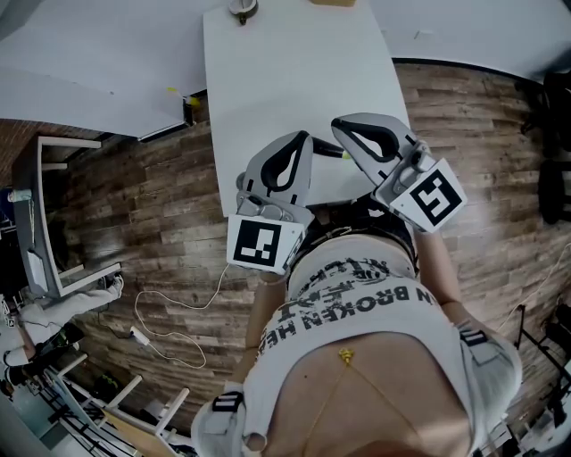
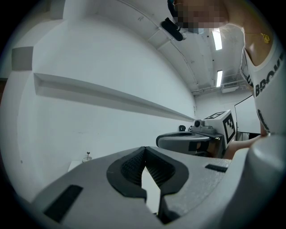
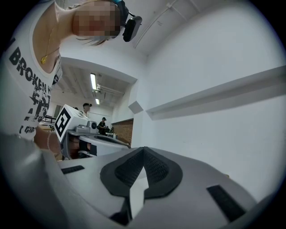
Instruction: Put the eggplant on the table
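Left hand-held gripper (image 2: 144,150): closed, empty, above counter (image 1: 294,71) near end
Right hand-held gripper (image 3: 143,150): closed, empty
Shirt print (image 1: 357,308): "BROKEN HE…"

I'm looking at a white table (image 1: 294,80) on the wood floor (image 1: 161,205), with a small round object (image 1: 242,8) at its far edge.

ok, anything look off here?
Nothing spilled or broken. Two oddities: no eggplant shows in any view, and the left gripper and right gripper are both shut and empty over the table's near end. A loose cable also trails on the floor.
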